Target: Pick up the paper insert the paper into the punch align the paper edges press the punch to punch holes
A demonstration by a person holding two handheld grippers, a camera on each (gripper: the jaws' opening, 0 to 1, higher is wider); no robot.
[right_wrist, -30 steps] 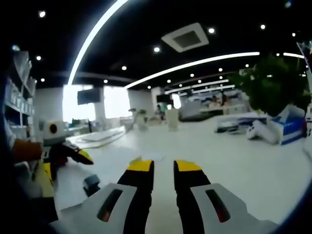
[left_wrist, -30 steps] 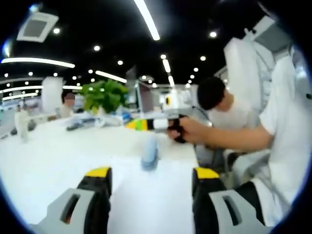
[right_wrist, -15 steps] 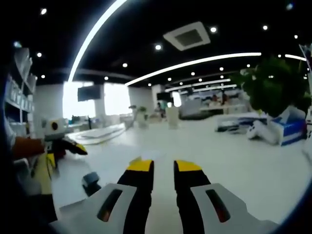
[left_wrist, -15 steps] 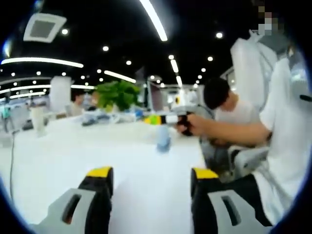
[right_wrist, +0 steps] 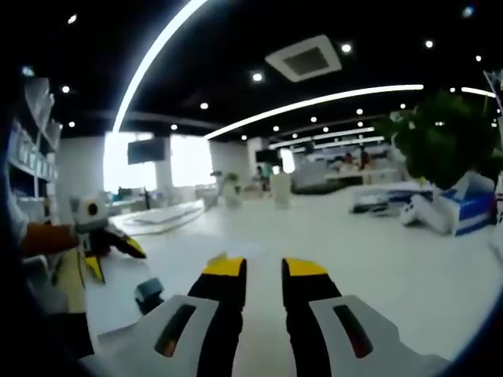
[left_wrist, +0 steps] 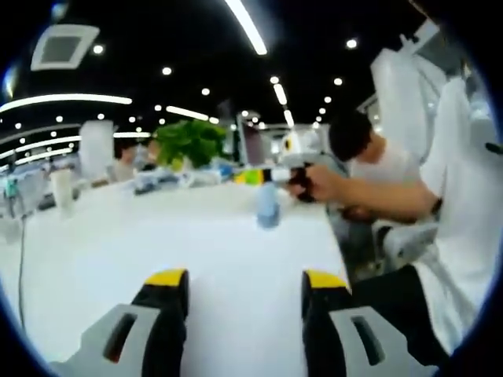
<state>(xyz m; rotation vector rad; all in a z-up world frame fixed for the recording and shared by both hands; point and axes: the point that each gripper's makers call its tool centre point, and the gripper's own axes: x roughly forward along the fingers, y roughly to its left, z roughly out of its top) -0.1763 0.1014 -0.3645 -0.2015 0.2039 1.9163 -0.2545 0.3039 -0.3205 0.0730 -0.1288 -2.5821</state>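
Left gripper view, left to right: white table [left_wrist: 118,243] runs off to a plant [left_wrist: 189,141] at the far side. Our left tongs [left_wrist: 245,287] hang low over the bare tabletop, jaws spread wide, nothing between them. Further out stands a small blue-grey thing [left_wrist: 268,208], likely the punch, though it is too blurred to be sure. Just beyond it the right tongs [left_wrist: 263,176] come in from the right, held in a hand [left_wrist: 310,182]. A seated person [left_wrist: 369,161] sits behind.

Right gripper view, left to right: the left tongs [right_wrist: 118,245] show at the left edge above the table [right_wrist: 393,259], a dark small block [right_wrist: 148,292] below them, possibly the same punch. Our right tongs [right_wrist: 255,271] sit centre, jaws close with a narrow gap, holding nothing. Plant [right_wrist: 444,149] and a blue-and-white box [right_wrist: 464,208] far right.

Change over the last second: the left view has swung, so the blue-grey thing now reads nearer the middle; the right view has barely shifted. We take this as camera movement, not the thing moving.

Paper: we cannot pick out a sheet on the white table. We judge that the pick-up has not begun, and both tongs are free for it.
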